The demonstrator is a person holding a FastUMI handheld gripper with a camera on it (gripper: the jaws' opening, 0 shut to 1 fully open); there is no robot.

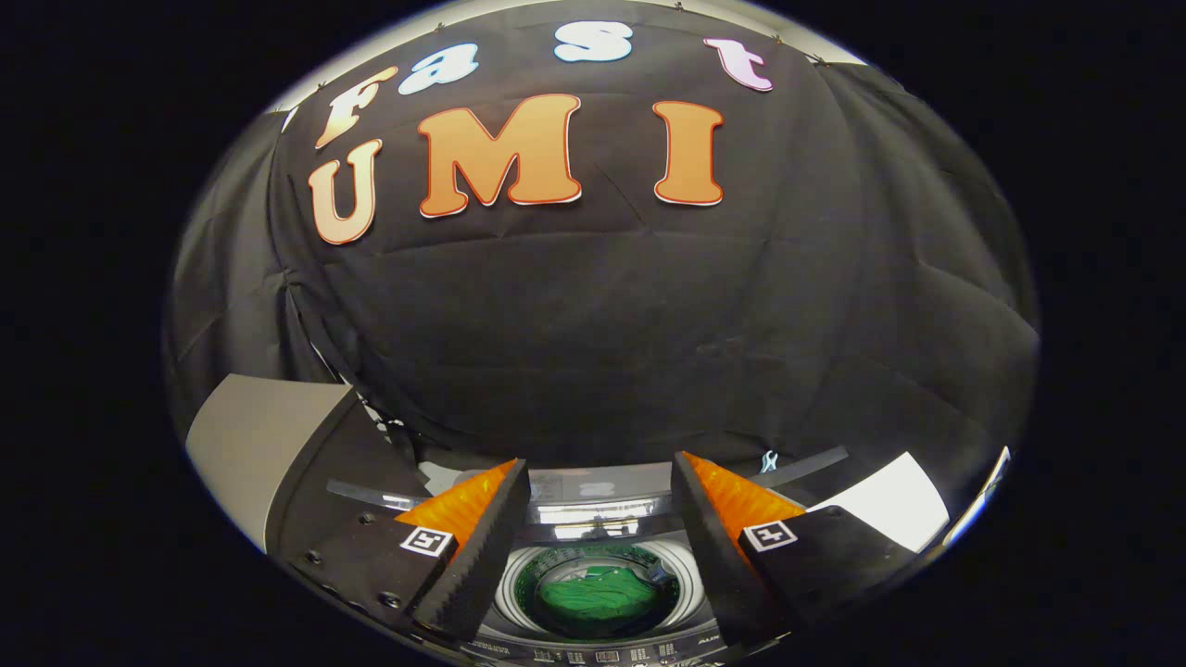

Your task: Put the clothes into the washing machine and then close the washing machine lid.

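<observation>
Fingers of your gripper (600, 519) stand wide apart with nothing held between them, each finger carrying a small square marker near its base. You are looking down past them at a top-loading washing machine (598, 639), whose round drum opening sits right in the gap between the two fingers and a little below their tips. Green clothes (598, 593) lie down inside the drum, bunched in its middle, well clear of both fingers. You can see the machine's control strip at the near rim, too small to make out. Its lid (593, 496) seems to stand raised just beyond the fingertips, a pale glossy band at the far side of the opening, though you cannot tell its angle. A grey panel (255, 435) sits off to your left, beside the left finger.
</observation>
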